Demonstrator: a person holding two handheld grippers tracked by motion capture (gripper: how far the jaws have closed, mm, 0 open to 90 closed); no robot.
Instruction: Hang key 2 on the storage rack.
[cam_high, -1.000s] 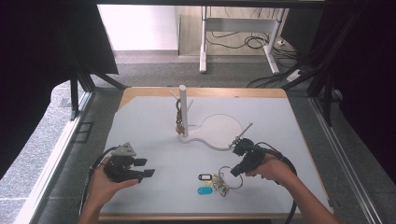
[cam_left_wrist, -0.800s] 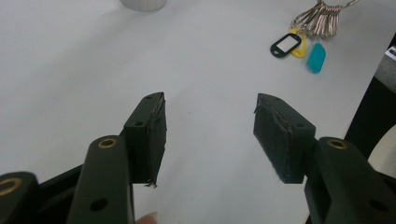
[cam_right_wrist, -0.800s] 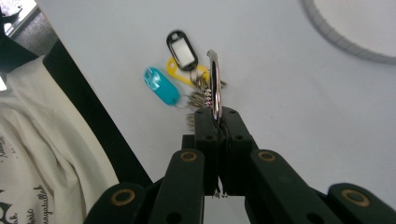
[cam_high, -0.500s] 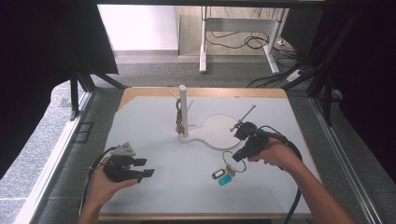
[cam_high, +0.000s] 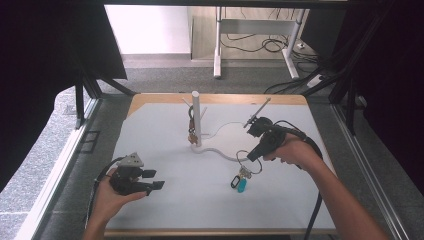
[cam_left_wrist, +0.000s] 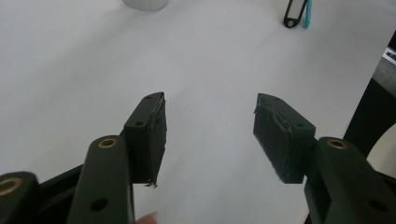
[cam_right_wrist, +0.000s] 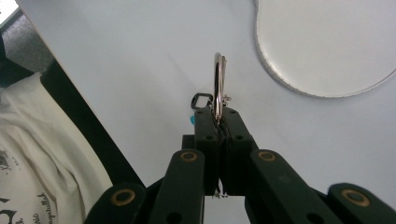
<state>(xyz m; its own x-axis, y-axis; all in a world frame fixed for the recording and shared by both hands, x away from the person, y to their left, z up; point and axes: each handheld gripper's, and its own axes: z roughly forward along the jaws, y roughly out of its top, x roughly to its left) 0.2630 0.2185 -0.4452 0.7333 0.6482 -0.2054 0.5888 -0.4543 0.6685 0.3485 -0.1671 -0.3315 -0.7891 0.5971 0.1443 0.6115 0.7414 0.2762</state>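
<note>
1. We've got the right gripper (cam_high: 248, 159) clamped tight on a thin silver metal key ring (cam_right_wrist: 218, 84). In the right gripper view the jaws are pressed together with the ring pinched edge-on between the pads, most of its loop sticking out past the tips.

2. In the high view that ring (cam_high: 243, 159) sits at the tip of our right gripper, with a small black plastic tag (cam_high: 234, 181) and a turquoise plastic tag (cam_high: 242, 185) dangling below it, just under the jaws. They look lifted off the white table top (cam_high: 190, 200), though we can't tell for sure if the turquoise one brushes it.

3. Just beyond our right gripper, on its far side, lies the flat white round base plate (cam_high: 227, 137) of a white upright post stand (cam_high: 196, 117). A dark bunch of keys (cam_high: 192, 131) already hangs on a peg of that post, well apart from the jaws.

4. Our left gripper (cam_high: 155, 180) is down near the front edge of the table, held in the left hand (cam_high: 111, 196) and wide open with nothing between the jaws. The left gripper view shows both worn black pads (cam_left_wrist: 158, 135) standing apart over bare white table (cam_left_wrist: 70, 70).

5. From the left gripper, the two tags (cam_left_wrist: 297, 11) show way out ahead and off to one side, nowhere near its jaws.
</note>
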